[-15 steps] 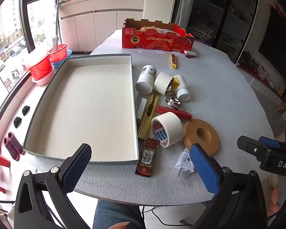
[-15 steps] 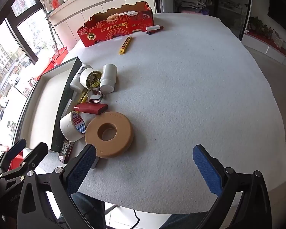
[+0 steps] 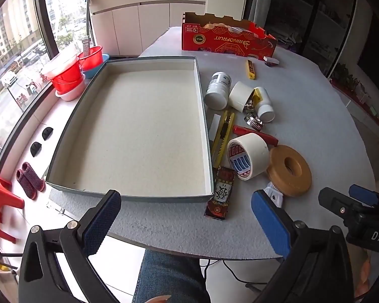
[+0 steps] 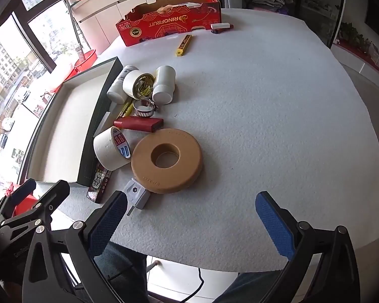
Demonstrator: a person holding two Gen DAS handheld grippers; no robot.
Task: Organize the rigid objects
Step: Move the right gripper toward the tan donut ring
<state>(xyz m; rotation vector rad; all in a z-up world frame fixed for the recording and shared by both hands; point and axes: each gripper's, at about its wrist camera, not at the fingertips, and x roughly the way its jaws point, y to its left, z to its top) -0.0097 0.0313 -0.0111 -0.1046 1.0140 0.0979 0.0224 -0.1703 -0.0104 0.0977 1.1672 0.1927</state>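
A large shallow grey tray (image 3: pixel 144 131) lies empty on the table's left side. To its right lies a cluster: a tan ring (image 3: pixel 289 166), a white tape roll (image 3: pixel 247 156), a white plug (image 3: pixel 274 193), a red lighter (image 3: pixel 255 133), a yellow utility knife (image 3: pixel 223 136), a dark red packet (image 3: pixel 221 194), a white bottle (image 3: pixel 217 89) and a pipe elbow (image 3: pixel 264 103). My left gripper (image 3: pixel 185 197) hovers open over the tray's near edge, holding nothing. My right gripper (image 4: pixel 191 198) stands open just short of the tan ring (image 4: pixel 166 161) and the plug (image 4: pixel 136 194).
A red cardboard box (image 3: pixel 227 40) stands at the table's far side, with a small yellow cutter (image 3: pixel 251 69) in front of it. Red buckets (image 3: pixel 68 75) sit on the window ledge beyond the tray. The table's right half (image 4: pixel 278 113) is bare grey felt. A person's jeans show below.
In both views the objects sit a little further right and higher than before, so both grippers have shifted slightly. Nothing on the table has moved, and both stay open.
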